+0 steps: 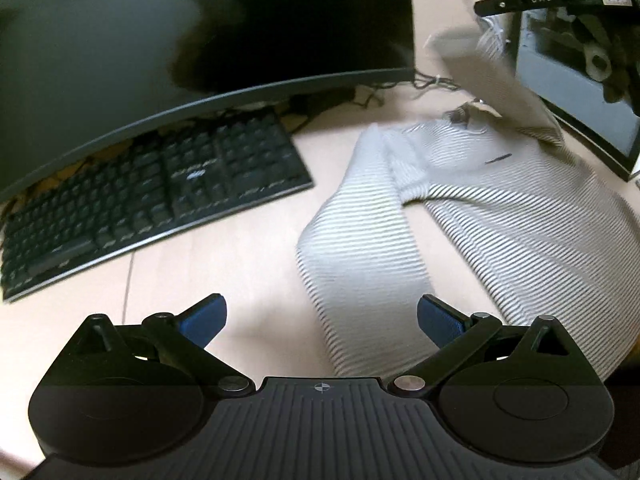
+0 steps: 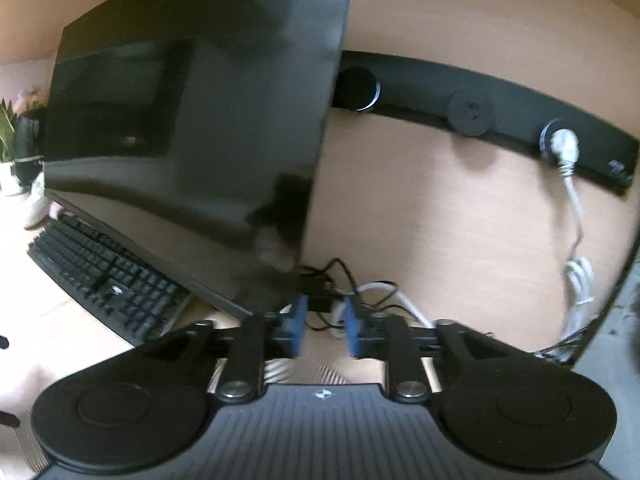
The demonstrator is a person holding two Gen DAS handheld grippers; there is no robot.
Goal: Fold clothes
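While the sweater (image 1: pixel 500 216) lies mostly spread on the desk (image 1: pixel 224 264), the folding looks barely under way, as I judge it: one sleeve runs loose and unfolded toward the left gripper (image 1: pixel 322 320), and only the far side of the garment is lifted. That raised part hangs from the right gripper (image 1: pixel 516 2), seen at the top right of the left view, so a first fold across the body seems to be in progress; squaring the sleeves and doubling the body are yet to come. In the right view, the right gripper (image 2: pixel 323 330) shows its blue pads close together with a little striped cloth just below them, so its jaws appear clenched on the sweater's edge, though the pinch itself is blurred. The left jaws stand wide apart, released and holding nothing, with the sleeve passing just ahead of and under the right-hand pad. The body's long axis runs from near the left jaws away to the upper right, with the collar at the far end, pointing toward the lifted part; the sleeve lies alongside it, slanting toward the jaws. Ahead and to the left of the left jaws sits a keyboard (image 1: pixel 152 196), well apart from the cloth, with a monitor (image 1: pixel 180 40) behind it. Beyond the right jaws cables (image 2: pixel 360 300) lie tangled on the desk.
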